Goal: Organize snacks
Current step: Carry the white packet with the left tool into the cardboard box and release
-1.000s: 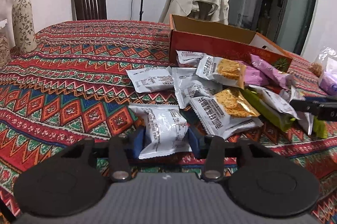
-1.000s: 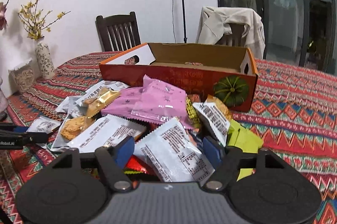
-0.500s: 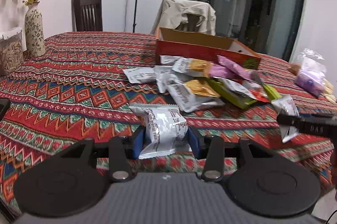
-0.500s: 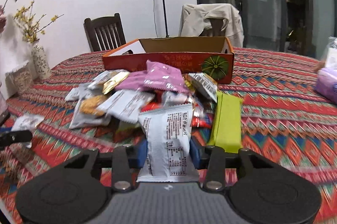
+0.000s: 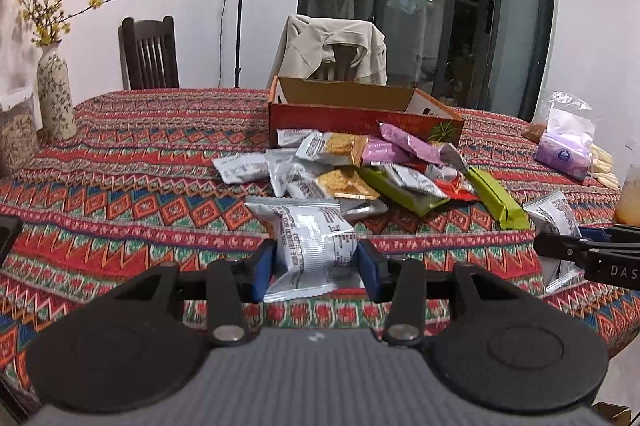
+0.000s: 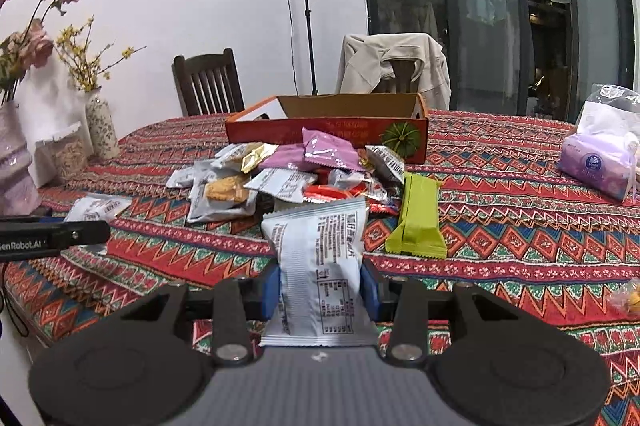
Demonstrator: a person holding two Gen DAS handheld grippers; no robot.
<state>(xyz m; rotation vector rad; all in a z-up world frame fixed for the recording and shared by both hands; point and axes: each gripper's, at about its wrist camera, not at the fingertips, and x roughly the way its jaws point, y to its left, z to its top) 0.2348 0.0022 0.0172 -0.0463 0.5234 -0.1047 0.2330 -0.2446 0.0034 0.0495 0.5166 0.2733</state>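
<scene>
My left gripper is shut on a silver snack packet, held above the near table edge. My right gripper is shut on another silver packet, held upright. A pile of snack packets lies on the patterned tablecloth in front of an open red cardboard box; the pile and the box also show in the right wrist view. A green packet lies at the pile's right edge. Each gripper shows at the edge of the other's view.
A flowered vase and a woven box stand at the far left. A purple tissue pack in a clear bag lies at the right. Two chairs stand behind the table, one draped with a beige jacket. A light stand rises behind.
Both grippers have lifted and pulled back from the pile toward the near edge, each with its silver packet. The right gripper closed on its packet about a second ago.
</scene>
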